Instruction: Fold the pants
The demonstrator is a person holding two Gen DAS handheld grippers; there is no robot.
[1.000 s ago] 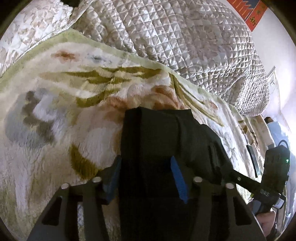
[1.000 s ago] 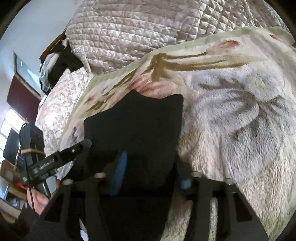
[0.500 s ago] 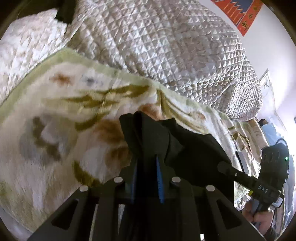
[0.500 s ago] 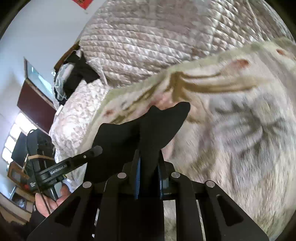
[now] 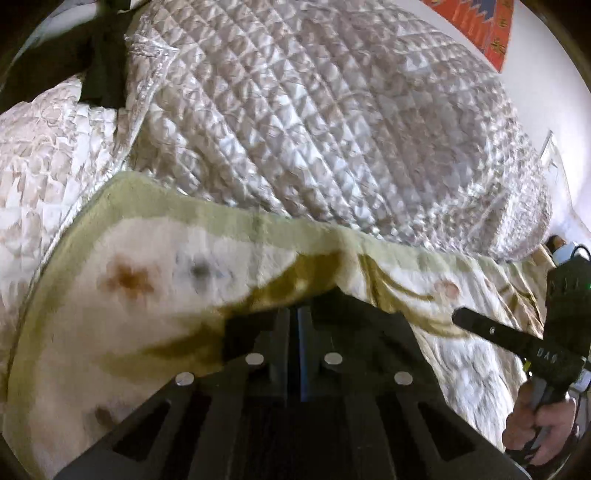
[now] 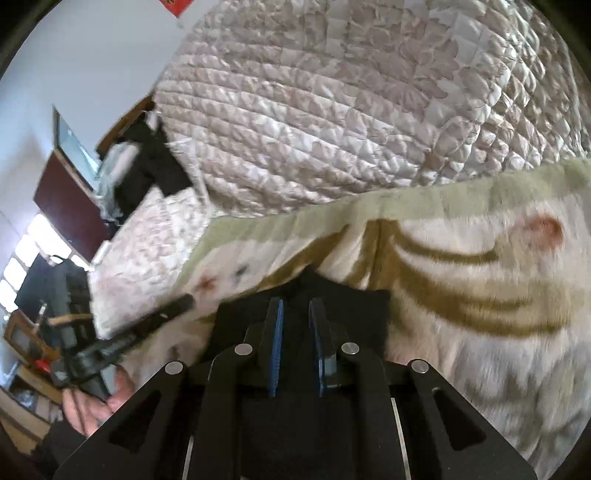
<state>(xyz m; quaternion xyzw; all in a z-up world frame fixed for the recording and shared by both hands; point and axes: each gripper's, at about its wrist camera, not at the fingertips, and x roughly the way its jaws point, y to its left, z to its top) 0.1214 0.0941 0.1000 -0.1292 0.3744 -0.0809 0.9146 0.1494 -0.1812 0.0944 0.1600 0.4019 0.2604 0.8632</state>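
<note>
The black pants lie on a cream floral blanket and show in both wrist views, mostly hidden behind the gripper bodies. My left gripper is shut on a fold of the black cloth, its blue pads almost touching. My right gripper stands over the pants with a narrow gap between its blue pads; black cloth fills the gap, pinched between them. The right gripper also shows at the right edge of the left wrist view, held in a hand.
A quilted beige bedspread is heaped behind the blanket. Dark clothes lie at the far left by a headboard. Furniture and a bright window stand at the left. A red wall hanging is at the top right.
Both grippers closed on the pants, lifted them and carried the cloth forward toward the bedspread. The right gripper's pads now stand slightly wider apart than half a second ago.
</note>
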